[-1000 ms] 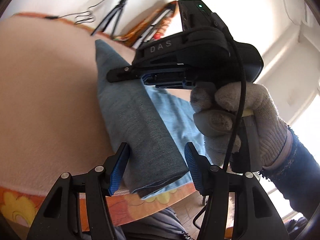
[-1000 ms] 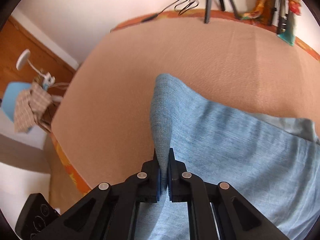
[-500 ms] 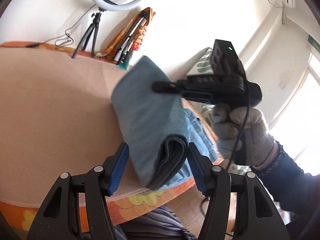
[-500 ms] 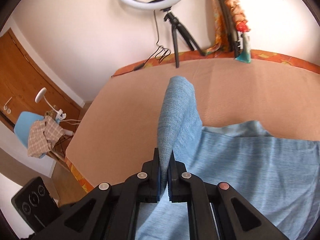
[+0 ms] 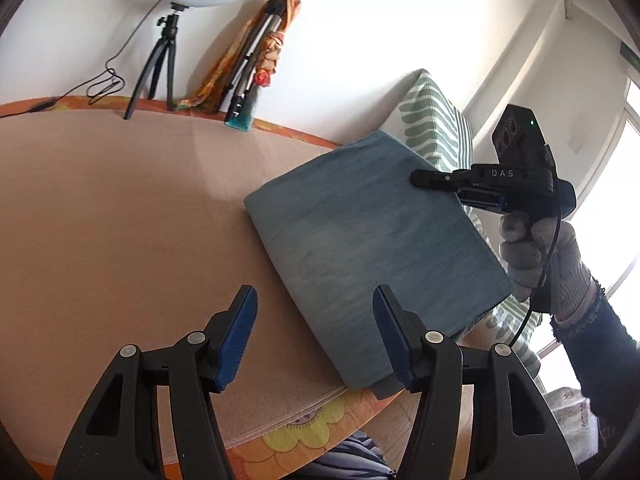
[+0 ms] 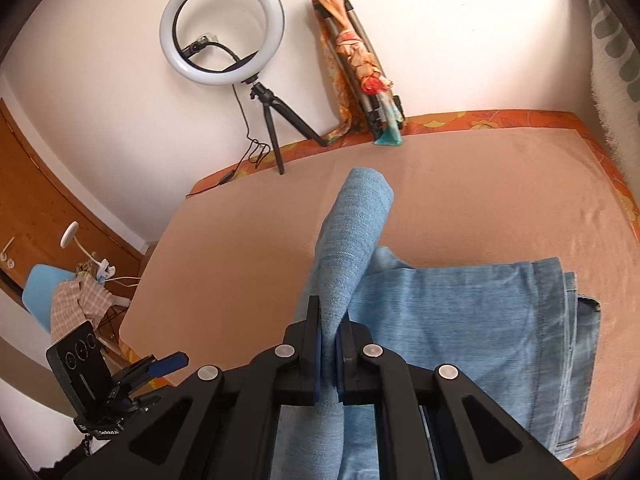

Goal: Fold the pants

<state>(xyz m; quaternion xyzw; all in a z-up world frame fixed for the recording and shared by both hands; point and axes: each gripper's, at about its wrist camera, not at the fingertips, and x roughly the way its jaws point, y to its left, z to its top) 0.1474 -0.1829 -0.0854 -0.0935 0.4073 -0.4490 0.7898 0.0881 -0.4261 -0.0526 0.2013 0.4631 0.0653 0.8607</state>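
The right gripper has its jaws clamped on a fold of the blue denim pants, and the pinched cloth stands up from the jaws in a narrow raised ridge whose rounded top points toward the far wall. In the left wrist view the same gripper, held by a gloved hand, carries a broad flap of the pants lifted and tilted above the right end of the counter. The flap's near corner hangs just past the counter's front edge.

The left gripper has its jaws wide apart and grips nothing; its right blue pad sits just beside the lower corner of the flap, though contact cannot be told.

The rest of the pants lies flat on the counter's peach cover, hems stacked toward the right end, near the orange flowered border. To the left of the cloth the cover is a wide bare stretch reaching the back edge, where a ring light on a small tripod and a wrapped bundle lean by the wall.
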